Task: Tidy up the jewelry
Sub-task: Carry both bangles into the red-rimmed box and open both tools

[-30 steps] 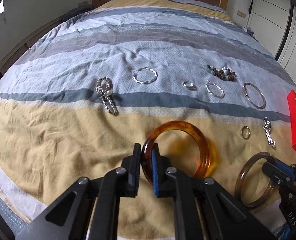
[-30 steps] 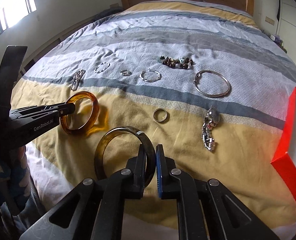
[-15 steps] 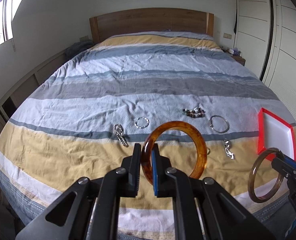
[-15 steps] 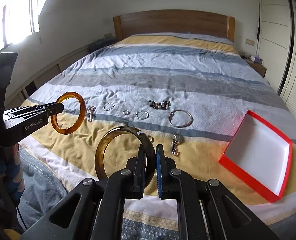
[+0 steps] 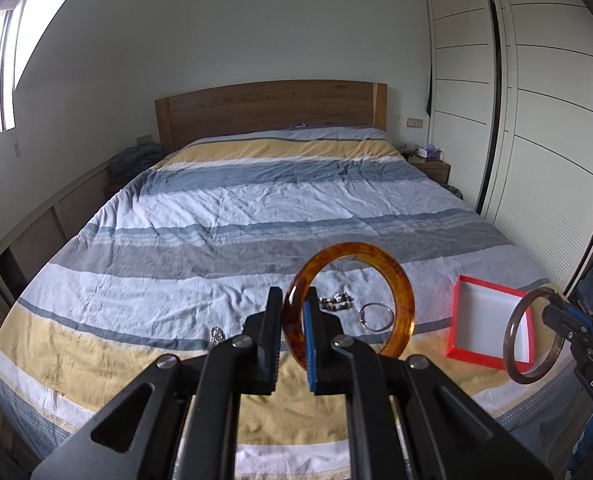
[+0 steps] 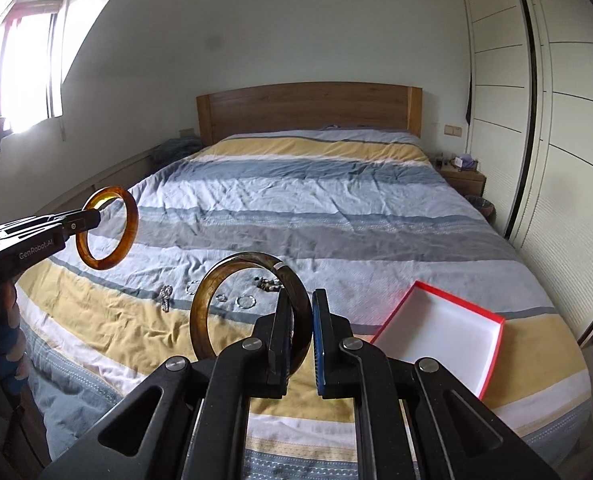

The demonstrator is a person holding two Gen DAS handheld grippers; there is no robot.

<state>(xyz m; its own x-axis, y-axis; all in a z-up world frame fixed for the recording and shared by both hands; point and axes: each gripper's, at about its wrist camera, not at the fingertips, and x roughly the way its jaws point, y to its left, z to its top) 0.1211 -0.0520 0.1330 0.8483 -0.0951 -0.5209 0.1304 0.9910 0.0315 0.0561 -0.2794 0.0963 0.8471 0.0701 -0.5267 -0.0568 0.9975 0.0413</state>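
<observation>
My left gripper [image 5: 293, 334] is shut on an amber bangle [image 5: 404, 300] and holds it upright, high above the bed; it also shows in the right wrist view [image 6: 130, 222]. My right gripper [image 6: 301, 332] is shut on a dark olive bangle [image 6: 200, 308], also raised; it shows at the right of the left wrist view [image 5: 514, 340]. A red tray with a white inside [image 6: 492, 344] lies on the bed's near right corner [image 5: 492, 360]. Small silver and beaded pieces [image 6: 270, 285] lie in a row on the bedspread below.
The striped bedspread [image 6: 336, 208] covers a wide bed with a wooden headboard [image 6: 308, 110]. White wardrobe doors [image 6: 556, 140] stand along the right. A low ledge [image 5: 36, 224] runs along the left wall under a window.
Both grippers have lifted their bangles off the bed and pulled back and up. The jewelry row and the red tray now look smaller and farther away.
</observation>
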